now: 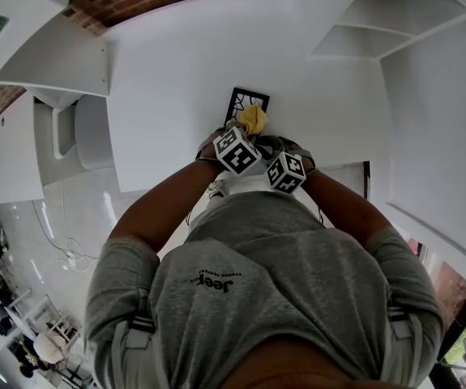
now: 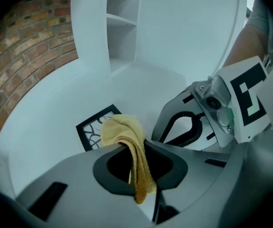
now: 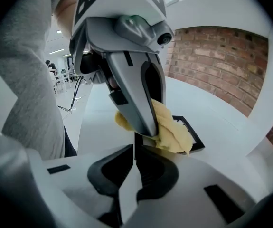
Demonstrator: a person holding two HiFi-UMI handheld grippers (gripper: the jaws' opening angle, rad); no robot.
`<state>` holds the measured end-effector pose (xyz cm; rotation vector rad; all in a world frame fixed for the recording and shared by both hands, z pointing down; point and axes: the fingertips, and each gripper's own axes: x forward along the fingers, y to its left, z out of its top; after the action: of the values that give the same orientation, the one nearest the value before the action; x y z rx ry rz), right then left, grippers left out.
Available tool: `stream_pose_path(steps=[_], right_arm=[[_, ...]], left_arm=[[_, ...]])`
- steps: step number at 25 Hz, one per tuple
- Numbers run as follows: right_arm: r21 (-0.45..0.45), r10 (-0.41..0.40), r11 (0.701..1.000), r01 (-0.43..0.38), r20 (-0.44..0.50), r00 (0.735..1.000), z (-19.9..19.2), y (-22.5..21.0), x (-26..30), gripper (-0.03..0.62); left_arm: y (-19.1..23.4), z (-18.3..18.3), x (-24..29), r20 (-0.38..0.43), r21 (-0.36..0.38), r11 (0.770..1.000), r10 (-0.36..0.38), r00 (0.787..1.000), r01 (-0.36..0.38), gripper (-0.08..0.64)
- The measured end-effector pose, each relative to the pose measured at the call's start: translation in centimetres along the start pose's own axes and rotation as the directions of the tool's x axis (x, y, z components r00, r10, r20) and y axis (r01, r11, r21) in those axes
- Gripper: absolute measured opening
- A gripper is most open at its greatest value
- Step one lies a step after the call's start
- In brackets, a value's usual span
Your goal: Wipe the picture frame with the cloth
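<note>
A black picture frame (image 1: 247, 104) with a white curved pattern lies flat on the white table (image 1: 168, 79). A yellow cloth (image 1: 254, 120) rests on its near end. My left gripper (image 2: 138, 148) is shut on the cloth (image 2: 127, 132), which bunches over the frame (image 2: 93, 127) and hangs down between the jaws. In the right gripper view the left gripper's fingers (image 3: 141, 94) press the cloth (image 3: 174, 132) onto the frame (image 3: 193, 137). My right gripper (image 3: 136, 151) is shut on the frame's near edge, just beside the left one. Both marker cubes sit side by side in the head view.
A white shelf unit (image 2: 122, 23) stands at the back of the table. A brick wall (image 2: 27, 61) runs along one side. The table's near edge (image 1: 176, 181) lies close to the person's arms. Cables (image 1: 66, 258) lie on the floor at the left.
</note>
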<state>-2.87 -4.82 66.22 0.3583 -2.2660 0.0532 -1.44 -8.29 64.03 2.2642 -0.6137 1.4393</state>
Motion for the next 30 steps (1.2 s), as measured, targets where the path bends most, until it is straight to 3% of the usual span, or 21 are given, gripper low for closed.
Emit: stream_pose_path(steps=[10,16,20,24,30], right_arm=[[-0.004,0.008,1.000,-0.008,0.003,1.000,0.0,0.0,0.1,0.032],[0.012,0.075,0.997,-0.076,0.056,0.996,1.0,-0.2,-2.2,0.034],[0.093,0.031,0.995,-0.041,0.107,0.994,0.8,-4.4,-4.3,0.034],[0.140,-0.037,0.990,0.028,0.059,0.998,0.0,-9.7,-3.2,0.034],[0.125,-0.047,0.991,0.049,-0.017,0.999,-0.7,-13.2,0.1,0.034]], left_arm=[[-0.9,0.6,0.0,0.015,0.010,0.999,-0.040,0.999,0.040,0.064],[0.1,0.3,-0.6,0.038,-0.030,0.999,-0.020,0.999,0.021,0.064],[1.4,-0.8,-1.5,0.046,-0.067,0.998,0.007,0.999,-0.004,0.064],[2.4,-2.6,-2.5,0.042,-0.116,0.993,0.033,0.999,-0.028,0.064],[4.1,-5.1,-4.1,0.033,-0.181,0.981,0.081,0.996,-0.074,0.064]])
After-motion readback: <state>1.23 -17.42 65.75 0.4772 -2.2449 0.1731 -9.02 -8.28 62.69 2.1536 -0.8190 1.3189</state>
